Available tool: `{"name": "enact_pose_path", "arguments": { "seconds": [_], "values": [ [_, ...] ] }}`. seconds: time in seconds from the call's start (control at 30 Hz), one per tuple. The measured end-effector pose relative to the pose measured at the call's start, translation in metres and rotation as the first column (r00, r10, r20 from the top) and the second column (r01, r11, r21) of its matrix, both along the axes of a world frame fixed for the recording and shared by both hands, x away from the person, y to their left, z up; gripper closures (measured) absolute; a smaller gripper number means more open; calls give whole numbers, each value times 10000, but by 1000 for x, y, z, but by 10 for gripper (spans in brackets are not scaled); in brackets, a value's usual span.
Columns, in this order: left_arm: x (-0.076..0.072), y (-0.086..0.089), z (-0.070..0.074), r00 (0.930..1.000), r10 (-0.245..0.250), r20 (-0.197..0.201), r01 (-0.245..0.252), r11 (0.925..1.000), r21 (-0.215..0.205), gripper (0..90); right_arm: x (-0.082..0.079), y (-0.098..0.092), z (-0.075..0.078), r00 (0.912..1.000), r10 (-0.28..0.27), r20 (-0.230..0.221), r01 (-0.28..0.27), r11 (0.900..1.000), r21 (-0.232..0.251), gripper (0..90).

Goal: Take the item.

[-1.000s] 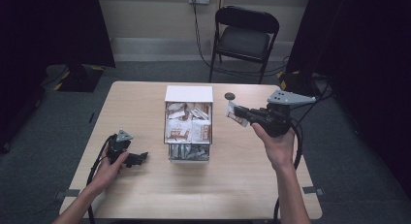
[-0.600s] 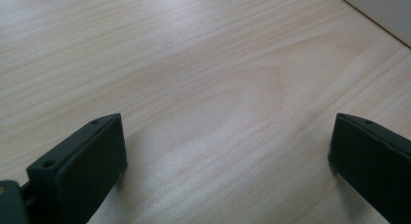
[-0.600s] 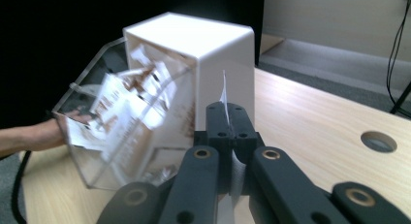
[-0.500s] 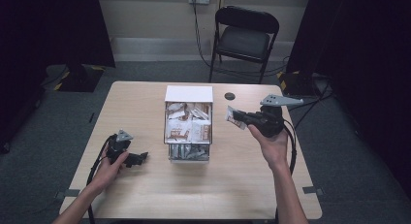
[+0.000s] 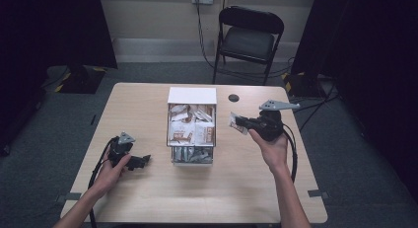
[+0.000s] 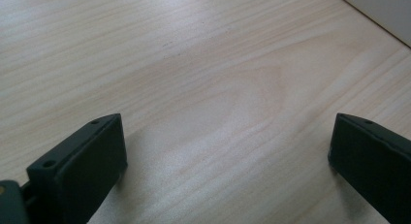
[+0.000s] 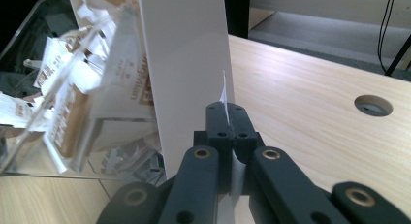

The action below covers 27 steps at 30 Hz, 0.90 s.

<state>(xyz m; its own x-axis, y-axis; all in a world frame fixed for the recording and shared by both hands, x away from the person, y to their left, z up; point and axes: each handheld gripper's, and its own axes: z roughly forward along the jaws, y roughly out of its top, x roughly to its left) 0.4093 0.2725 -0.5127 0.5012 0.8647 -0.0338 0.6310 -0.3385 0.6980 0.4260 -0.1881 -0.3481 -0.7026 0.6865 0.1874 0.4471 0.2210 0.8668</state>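
- A dim room with a black folding chair (image 5: 250, 35) at the far wall; I work at a pale wooden table (image 5: 148, 203).
- My left gripper (image 5: 143, 160) rests low on the bare wood with its jaws spread wide and nothing between them, parked out of the way.
- The clear organiser box (image 5: 191, 95) sits mid-table, its compartments stuffed with brown-and-white sachets (image 5: 190, 132).
- My right gripper (image 5: 235, 123) is clenched on one thin white sachet (image 7: 224, 95), edge-on just beside the box's white wall, apparently ready to go in or come away.
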Motion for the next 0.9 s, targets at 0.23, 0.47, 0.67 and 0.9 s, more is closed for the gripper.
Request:
{"name": "enact_pose_path", "arguments": {
  "seconds": [0.23,0.47,0.67,0.9],
  "values": [
    [0,0,0,10000,3,1,-3,10000,-4,0,7,4,-16,9992,-54,-388,45,9997,-220,900],
    [0,0,0,10000,1,1,-1,10000,-3,0,12,8,-30,9980,-27,-624,1,9992,-406,900],
    [0,0,0,10000,3,1,-3,10000,-8,0,17,14,-49,9948,-64,-1013,3,9982,-603,900],
    [0,0,0,10000,4,2,-4,10000,-7,0,23,24,-70,9902,-7,-1399,-89,9976,-685,900]
  ]
}}
